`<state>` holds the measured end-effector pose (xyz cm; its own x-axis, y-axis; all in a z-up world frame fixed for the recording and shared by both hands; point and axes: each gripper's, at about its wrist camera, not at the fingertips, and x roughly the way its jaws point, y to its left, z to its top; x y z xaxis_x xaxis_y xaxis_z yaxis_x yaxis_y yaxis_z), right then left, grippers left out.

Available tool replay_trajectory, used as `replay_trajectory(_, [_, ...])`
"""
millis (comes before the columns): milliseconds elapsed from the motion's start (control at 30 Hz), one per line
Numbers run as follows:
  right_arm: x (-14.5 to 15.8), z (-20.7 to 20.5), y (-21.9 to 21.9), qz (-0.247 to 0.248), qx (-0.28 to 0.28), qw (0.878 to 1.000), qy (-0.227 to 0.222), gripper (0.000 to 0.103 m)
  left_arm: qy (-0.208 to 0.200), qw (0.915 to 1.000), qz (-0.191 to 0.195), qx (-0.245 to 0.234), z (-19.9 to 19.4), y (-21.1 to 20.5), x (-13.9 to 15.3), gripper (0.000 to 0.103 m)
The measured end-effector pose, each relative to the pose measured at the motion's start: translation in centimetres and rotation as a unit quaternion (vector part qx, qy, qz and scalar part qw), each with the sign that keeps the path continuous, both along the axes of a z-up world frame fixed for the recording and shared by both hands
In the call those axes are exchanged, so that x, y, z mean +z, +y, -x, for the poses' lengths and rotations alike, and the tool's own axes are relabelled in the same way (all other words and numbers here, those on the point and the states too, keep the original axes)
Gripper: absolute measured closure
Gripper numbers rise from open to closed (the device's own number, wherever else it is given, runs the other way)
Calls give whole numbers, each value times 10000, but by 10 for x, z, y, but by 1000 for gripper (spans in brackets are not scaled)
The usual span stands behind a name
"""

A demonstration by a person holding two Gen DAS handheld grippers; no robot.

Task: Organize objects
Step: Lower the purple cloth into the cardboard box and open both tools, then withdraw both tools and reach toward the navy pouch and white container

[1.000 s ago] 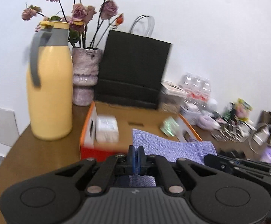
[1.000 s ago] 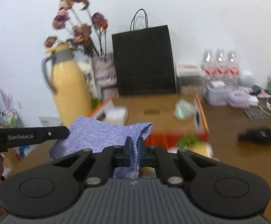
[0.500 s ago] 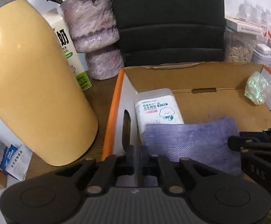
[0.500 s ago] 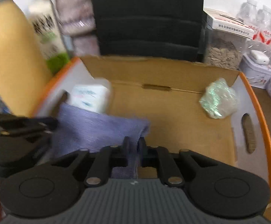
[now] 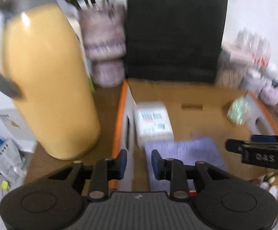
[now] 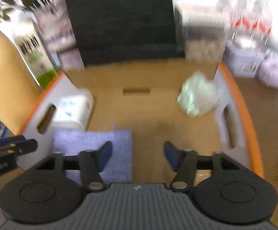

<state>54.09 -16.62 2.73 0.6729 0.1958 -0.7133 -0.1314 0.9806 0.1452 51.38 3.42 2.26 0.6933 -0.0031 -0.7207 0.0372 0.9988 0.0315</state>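
Observation:
A purple woven cloth (image 5: 187, 151) (image 6: 85, 140) lies flat on the floor of the cardboard box (image 5: 119, 115) (image 6: 242, 111) with the orange rim, at its near left. My left gripper (image 5: 139, 161) hovers over the box's left wall, its jaws opening, with nothing pressed between the pads. The cloth's edge lies below its right finger. My right gripper (image 6: 138, 153) is over the box floor, jaws opening wide, and the cloth lies under its left finger only. Both views are motion-blurred.
Inside the box sit a white pack (image 5: 153, 120) (image 6: 71, 107) at the left wall and a shiny crumpled wrap (image 5: 237, 111) (image 6: 196, 99) at the right. A yellow jug (image 5: 43, 76), a vase (image 5: 104, 44) and a black bag (image 5: 173, 28) stand around it. Bottles (image 6: 250, 19) crowd the far right.
Both grippers carried the cloth down into the box, then their jaws parted and let it go. The cloth now lies flat. Both cameras have pulled back a little.

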Motion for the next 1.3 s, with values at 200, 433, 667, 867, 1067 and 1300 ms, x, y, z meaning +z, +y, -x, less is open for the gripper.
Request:
replay_trajectory(200, [51,63,-12,142,203,9976,-644,18,-585,9982,103,90,62,7,50,60])
replay_trajectory(433, [47,214,-30,-87,495,9880,-1462,3,-1111,9904,676,-473,210,0,40,39])
replay_trajectory(667, [21,350,-50,-36,632,9846,-1632,0,-1119,9854,814,-988,339,-21,2,38])
replay_trajectory(867, [20,409,-70,19,649,9868,-1481,0,-1053,9870,540,-1085,390,-21,-15,28])
replay_trajectory(1067, [16,408,-72,165,455,9867,-1553,0,-1063,9895,525,-822,378,-20,-18,26])
replay_trajectory(1300, [14,370,-59,61,581,9850,-1624,0,-1063,9880,766,-818,305,-22,-34,17])
